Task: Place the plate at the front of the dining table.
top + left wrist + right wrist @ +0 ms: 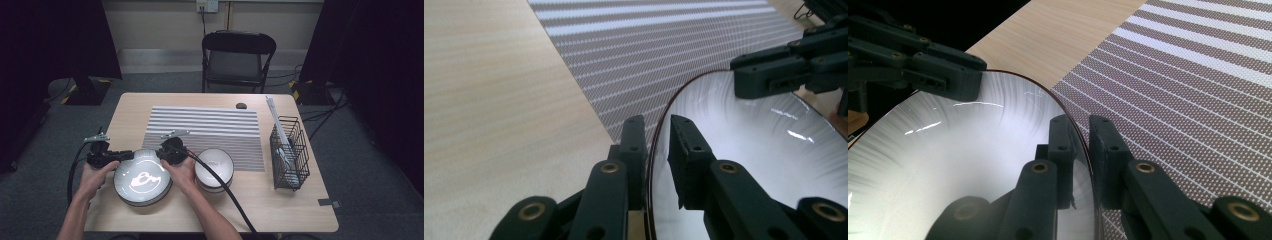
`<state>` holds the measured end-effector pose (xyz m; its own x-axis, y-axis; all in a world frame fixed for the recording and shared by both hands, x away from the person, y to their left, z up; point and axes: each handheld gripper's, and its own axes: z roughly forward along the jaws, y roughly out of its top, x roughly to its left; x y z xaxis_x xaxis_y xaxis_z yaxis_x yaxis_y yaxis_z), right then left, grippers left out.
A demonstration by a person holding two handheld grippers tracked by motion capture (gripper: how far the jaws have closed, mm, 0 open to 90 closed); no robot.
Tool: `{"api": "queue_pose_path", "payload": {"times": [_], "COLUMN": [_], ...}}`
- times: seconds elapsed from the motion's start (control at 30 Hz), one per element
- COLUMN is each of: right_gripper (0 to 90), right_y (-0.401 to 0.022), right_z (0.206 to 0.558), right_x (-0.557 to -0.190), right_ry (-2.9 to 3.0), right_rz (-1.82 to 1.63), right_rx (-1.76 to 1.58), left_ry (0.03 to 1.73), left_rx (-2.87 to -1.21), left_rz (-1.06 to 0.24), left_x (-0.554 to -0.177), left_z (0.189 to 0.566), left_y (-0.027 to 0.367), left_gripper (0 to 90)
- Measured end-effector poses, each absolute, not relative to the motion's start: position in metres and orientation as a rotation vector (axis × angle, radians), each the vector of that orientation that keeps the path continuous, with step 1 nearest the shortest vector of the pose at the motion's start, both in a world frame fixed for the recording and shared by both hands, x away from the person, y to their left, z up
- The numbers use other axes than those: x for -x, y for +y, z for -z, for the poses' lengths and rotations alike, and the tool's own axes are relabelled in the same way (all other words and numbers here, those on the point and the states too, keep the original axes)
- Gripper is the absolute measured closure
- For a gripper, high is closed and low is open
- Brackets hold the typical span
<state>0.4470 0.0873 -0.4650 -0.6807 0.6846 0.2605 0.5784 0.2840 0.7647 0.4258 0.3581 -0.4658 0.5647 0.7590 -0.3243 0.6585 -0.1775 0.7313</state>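
Observation:
A large white plate (142, 177) with a dark rim is at the table's front left, between both hands. My left gripper (120, 156) straddles its left rim. In the left gripper view the rim runs between the jaws (656, 125) close to the outer one, and a thin gap shows on the inner side. My right gripper (162, 154) is shut on the opposite rim, with the edge pinched between its jaws (1080, 125). Each gripper view shows the other gripper across the plate (749, 140).
A white bowl (214, 167) with a dark rim stands just right of the plate. A striped placemat (210, 130) covers the table's middle. At the right, a black wire rack (289, 155) holds white pieces. A black chair (237, 55) stands behind the table.

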Motion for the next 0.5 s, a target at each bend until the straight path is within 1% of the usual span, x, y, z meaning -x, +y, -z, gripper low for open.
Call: {"api": "queue_pose_path", "payload": {"times": [0.03, 0.13, 0.5], "right_gripper": [81.1, 81.1, 80.9], "right_y": [0.0874, 0.0873, 0.0881], "right_z": [0.4649, 0.465, 0.4613], "right_x": [-0.4472, -0.447, -0.4495], "right_ry": [2.42, 2.42, 2.387], "right_rz": [-1.362, -1.361, -1.357], "right_rx": [-1.204, -1.199, -1.224], "left_ry": [1.146, 1.147, 1.132], "left_rx": [-1.908, -1.906, -1.883], "left_rz": [-0.145, -0.136, -0.194], "left_x": [-0.4251, -0.4254, -0.4306], "left_z": [0.4667, 0.4669, 0.4611], "left_y": [0.358, 0.3572, 0.3562], "left_gripper": [76.4, 79.6, 80.2]}}
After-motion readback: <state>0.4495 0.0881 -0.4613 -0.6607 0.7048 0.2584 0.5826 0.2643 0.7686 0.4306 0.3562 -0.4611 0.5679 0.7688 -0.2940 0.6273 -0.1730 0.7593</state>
